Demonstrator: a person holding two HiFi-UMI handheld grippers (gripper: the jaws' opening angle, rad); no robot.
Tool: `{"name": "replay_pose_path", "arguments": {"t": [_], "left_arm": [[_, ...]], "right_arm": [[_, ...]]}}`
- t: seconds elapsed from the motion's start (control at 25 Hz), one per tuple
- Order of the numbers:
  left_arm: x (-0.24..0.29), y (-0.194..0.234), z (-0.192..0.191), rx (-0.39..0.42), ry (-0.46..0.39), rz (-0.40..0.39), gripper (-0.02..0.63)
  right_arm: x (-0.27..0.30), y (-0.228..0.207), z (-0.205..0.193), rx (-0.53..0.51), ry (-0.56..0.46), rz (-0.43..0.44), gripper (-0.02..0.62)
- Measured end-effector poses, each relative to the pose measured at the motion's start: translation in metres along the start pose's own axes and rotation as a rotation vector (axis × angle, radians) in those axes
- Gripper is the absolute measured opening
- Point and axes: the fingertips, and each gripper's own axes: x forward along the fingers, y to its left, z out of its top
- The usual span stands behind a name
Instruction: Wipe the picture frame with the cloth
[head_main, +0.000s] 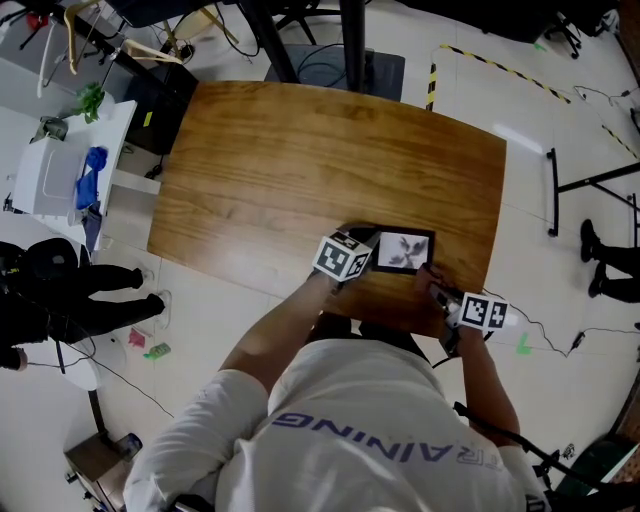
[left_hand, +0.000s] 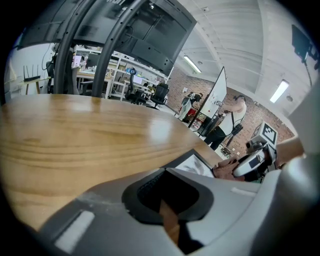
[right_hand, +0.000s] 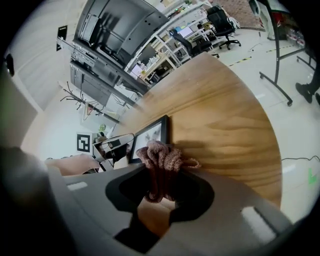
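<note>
Far left there's a white plastic cart (head_main: 45, 180) with something blue on it, and below it a person in black clothes (head_main: 70, 300) stands on the pale shiny floor (head_main: 560, 120). The big glossy brown wooden table (head_main: 300, 160) fills the middle, bare except for what sits at its near edge. A black floor mat (head_main: 345, 70) with a dark pole rising from it sits just past the far edge.

The left gripper (head_main: 352, 252) sits at the left edge of the black rectangular picture frame (head_main: 403, 250), which lies flat near the table's near edge with a grey-on-white print in it. In the left gripper view the jaws are closed down on that frame's edge.

Just right of that, the pinkish-brown knitted cloth (right_hand: 160, 160) is bunched up and clamped tight in the right gripper (head_main: 440, 295). It's right at the frame's near right corner, but I can't tell whether it's actually touching.

Further right: a strip of yellow-and-black hazard tape (head_main: 500, 68) on the floor, a black metal stand base (head_main: 585, 185), and someone's black shoes (head_main: 598, 262) at the edge.
</note>
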Motion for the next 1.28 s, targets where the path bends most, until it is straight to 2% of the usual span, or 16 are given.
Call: {"name": "replay_pose_path", "arguments": {"t": [0.16,0.24,0.36,0.44,0.56,0.68,0.76,0.84,0.96,1.08,1.28], "left_arm": [[0.001,0.000,0.000,0.009,-0.007,0.006,0.006],[-0.001,0.001,0.001,0.017,-0.011,0.014,0.006],[0.000,0.002,0.000,0.023,-0.013,0.021,0.006],[0.002,0.001,-0.002,0.031,-0.013,0.018,0.006],[0.003,0.003,-0.004,0.035,-0.023,0.020,0.006],[-0.008,0.014,-0.003,-0.003,-0.047,0.058,0.008],[-0.026,0.016,0.012,-0.017,-0.102,0.079,0.006],[-0.051,0.010,0.038,-0.012,-0.186,0.076,0.008],[-0.099,-0.002,0.081,0.019,-0.314,0.087,0.006],[-0.146,-0.007,0.116,0.040,-0.426,0.136,0.006],[-0.201,-0.011,0.137,0.075,-0.543,0.226,0.008]], "right_arm": [[-0.005,-0.007,0.002,0.022,-0.030,-0.014,0.121],[-0.004,-0.003,0.005,0.053,-0.057,0.007,0.121],[-0.013,0.005,0.015,0.090,-0.137,0.052,0.121],[-0.027,0.011,0.026,0.080,-0.209,0.065,0.121],[-0.041,0.032,0.050,-0.010,-0.316,0.117,0.121],[-0.059,0.059,0.072,-0.211,-0.398,0.120,0.121],[-0.072,0.081,0.085,-0.352,-0.445,0.116,0.121],[-0.085,0.101,0.098,-0.429,-0.507,0.120,0.121],[-0.107,0.126,0.119,-0.469,-0.618,0.133,0.121],[-0.124,0.140,0.147,-0.506,-0.710,0.119,0.121],[-0.152,0.156,0.181,-0.563,-0.802,0.094,0.121]]}}
